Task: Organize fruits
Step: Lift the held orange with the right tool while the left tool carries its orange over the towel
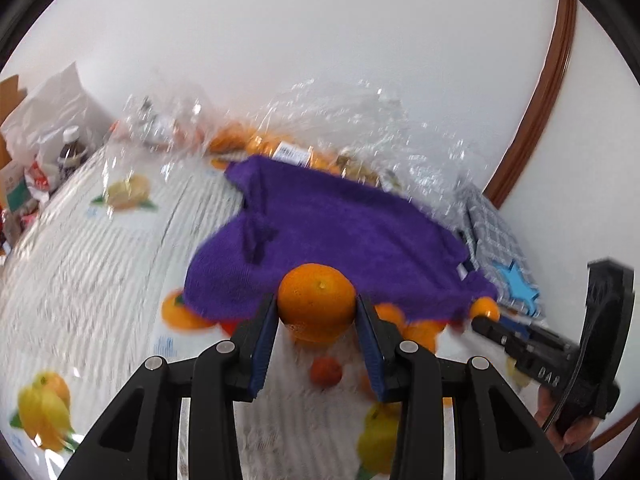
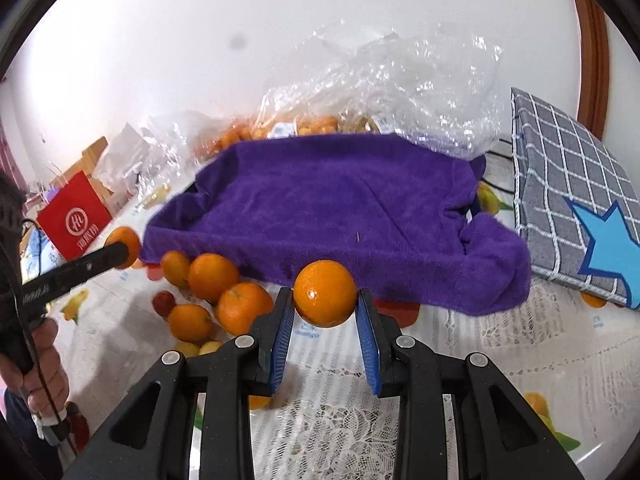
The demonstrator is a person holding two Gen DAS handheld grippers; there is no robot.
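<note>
My left gripper (image 1: 317, 312) is shut on an orange (image 1: 316, 298) and holds it just in front of a purple towel (image 1: 332, 232) draped over a container. My right gripper (image 2: 325, 304) is shut on another orange (image 2: 325, 293) in front of the same towel (image 2: 332, 208). Several loose oranges (image 2: 224, 292) and a small red fruit (image 2: 163, 303) lie on the table at the towel's left front edge. The left gripper with its orange (image 2: 124, 246) shows at the left of the right wrist view; the right gripper's orange (image 1: 485, 309) shows at the right of the left wrist view.
A clear plastic bag of oranges (image 2: 380, 92) lies behind the towel. A grey checked box with a blue star (image 2: 572, 200) stands at the right. A red paper bag (image 2: 74, 220) and other bags and a bottle (image 1: 72, 152) sit at the left. The table has a fruit-print lace cloth (image 2: 520, 340).
</note>
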